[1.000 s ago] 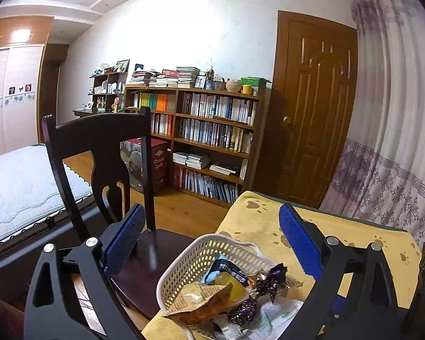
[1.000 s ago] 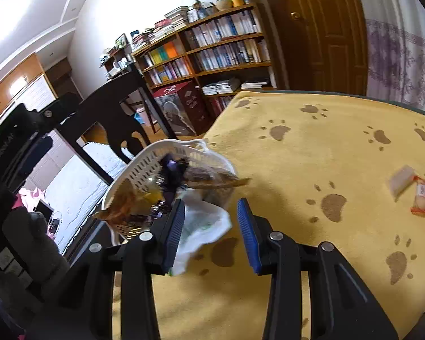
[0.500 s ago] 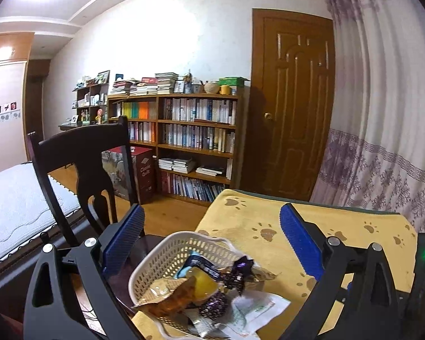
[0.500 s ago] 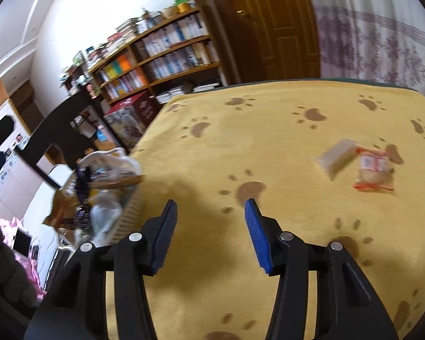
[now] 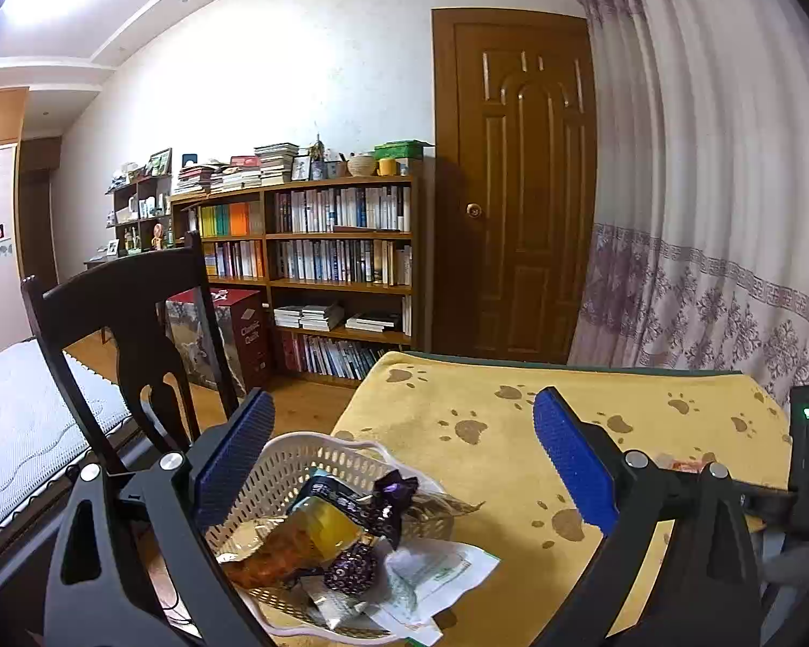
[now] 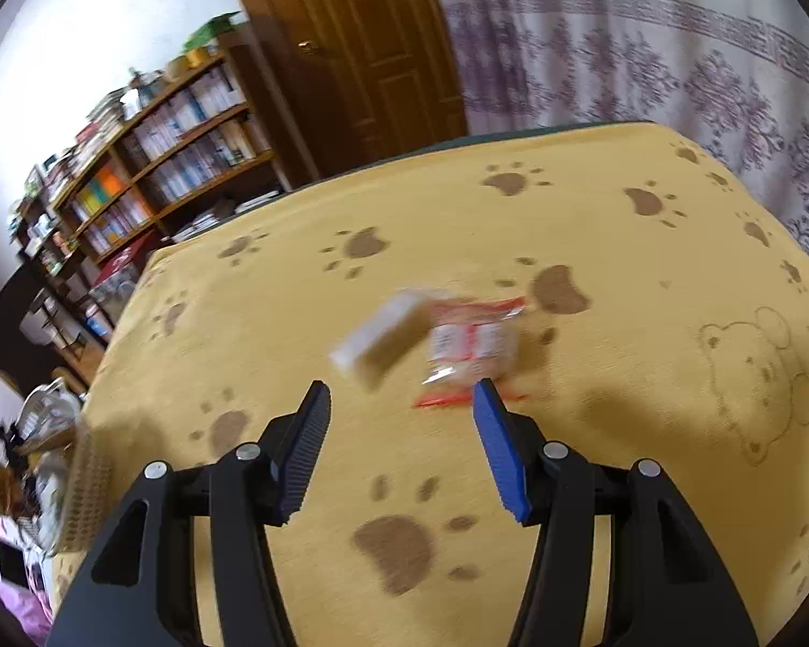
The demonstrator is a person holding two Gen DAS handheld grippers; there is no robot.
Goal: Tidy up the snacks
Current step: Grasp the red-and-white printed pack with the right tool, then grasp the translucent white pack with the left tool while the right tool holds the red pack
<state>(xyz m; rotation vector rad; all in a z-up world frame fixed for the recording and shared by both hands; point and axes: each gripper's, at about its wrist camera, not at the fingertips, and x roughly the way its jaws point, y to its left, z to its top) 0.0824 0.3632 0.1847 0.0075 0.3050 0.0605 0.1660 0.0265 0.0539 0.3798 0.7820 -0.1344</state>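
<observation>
A white lattice basket sits at the near left corner of the yellow paw-print cloth, heaped with several snack packets. My left gripper hovers open just above and behind it, holding nothing. In the right wrist view two loose snacks lie on the cloth: a pale wrapped bar and a red-edged clear packet. My right gripper is open just short of them, empty. The basket shows blurred at that view's left edge.
A dark wooden chair stands left of the table beside the basket. Behind are a bookshelf, a brown door and a patterned curtain. A bed lies far left. Bare cloth stretches past the two snacks.
My right gripper swung right, away from the basket, and now faces the two loose snacks with its fingers wider apart. The left gripper panned slightly and stays open over the basket.
</observation>
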